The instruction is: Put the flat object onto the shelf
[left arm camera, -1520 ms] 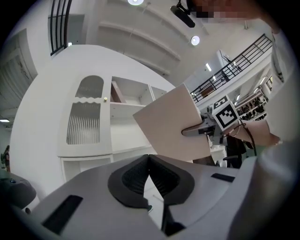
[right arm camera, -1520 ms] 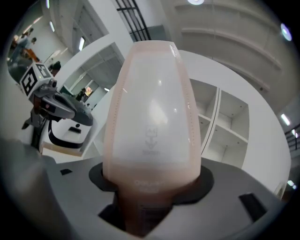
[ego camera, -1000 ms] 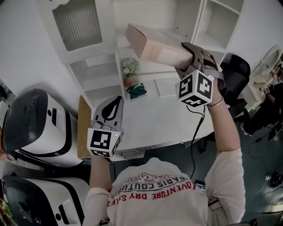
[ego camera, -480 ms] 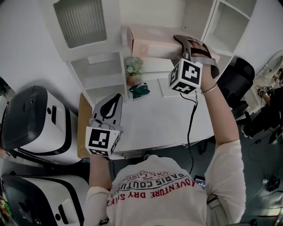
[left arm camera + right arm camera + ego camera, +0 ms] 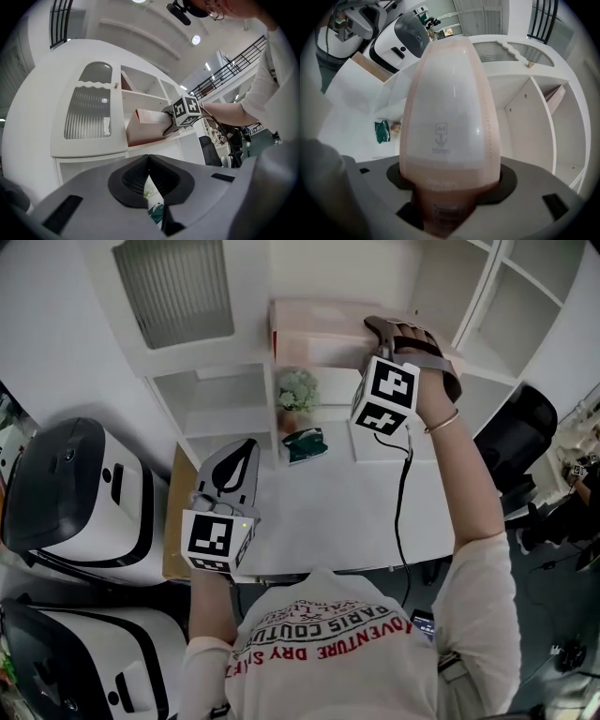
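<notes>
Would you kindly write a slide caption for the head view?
Right gripper, jaws opening around the pink file box, places it on the white shelf unit.

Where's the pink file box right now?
In the head view, the pink file box lies top centre on the shelf, above the potted plant, between the opening right tongs.

A small potted plant with pale flowers in a brown pot [image 5: 294, 397] stands at the back of the white tabletop [image 5: 328, 507], and a dark green crumpled packet [image 5: 304, 443] lies just beside it, toward the front. Left of the tabletop, past a light brown wooden panel [image 5: 174, 512] along its edge, sit two bulky white machines with black curved tops [image 5: 70, 493] [image 5: 84, 662], one behind the other. A black office chair [image 5: 518, 442] stands at the right, and a white cabinet door with a ribbed glass pane [image 5: 173, 292] is at upper left.
</notes>
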